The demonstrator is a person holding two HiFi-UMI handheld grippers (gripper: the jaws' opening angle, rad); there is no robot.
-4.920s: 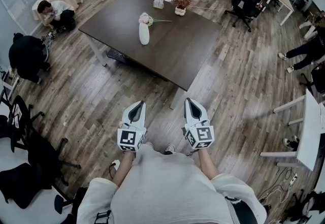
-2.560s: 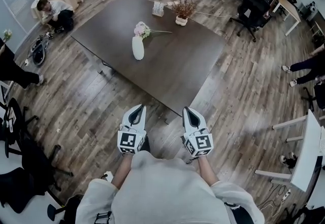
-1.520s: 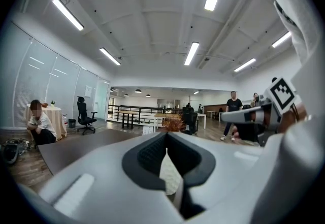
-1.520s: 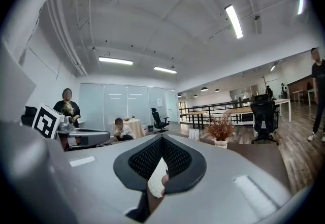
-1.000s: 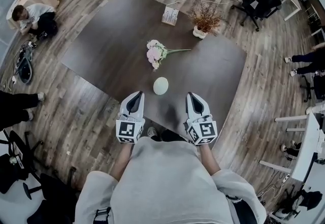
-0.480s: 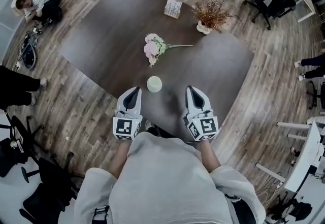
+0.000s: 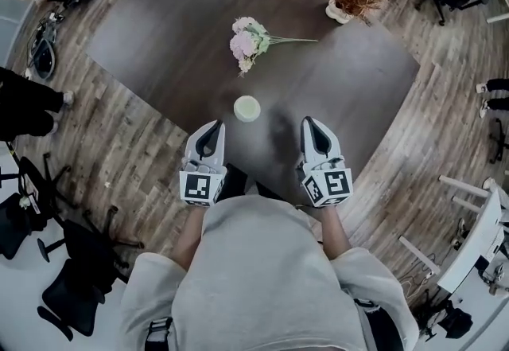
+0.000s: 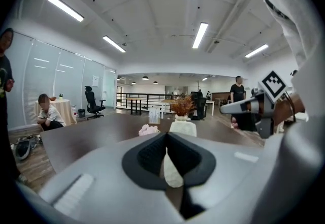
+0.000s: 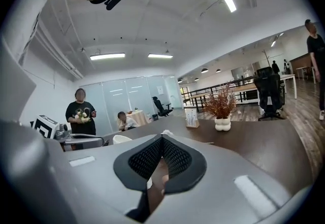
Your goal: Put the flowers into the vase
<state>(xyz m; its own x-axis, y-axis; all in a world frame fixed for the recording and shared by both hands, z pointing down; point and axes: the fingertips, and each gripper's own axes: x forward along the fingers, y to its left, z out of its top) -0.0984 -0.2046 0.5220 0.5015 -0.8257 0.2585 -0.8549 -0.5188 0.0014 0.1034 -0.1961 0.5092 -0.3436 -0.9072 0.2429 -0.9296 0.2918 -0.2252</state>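
On the counter the flowers look light and soft; I would take the thin stems. My left gripper and right gripper are closed, empty.

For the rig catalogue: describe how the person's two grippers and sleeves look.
The left gripper and right gripper are pale grey tapering shells with black textured pads inside. Each carries a cube with black-and-white square markers at its rear. The person wears a light grey long-sleeved top.
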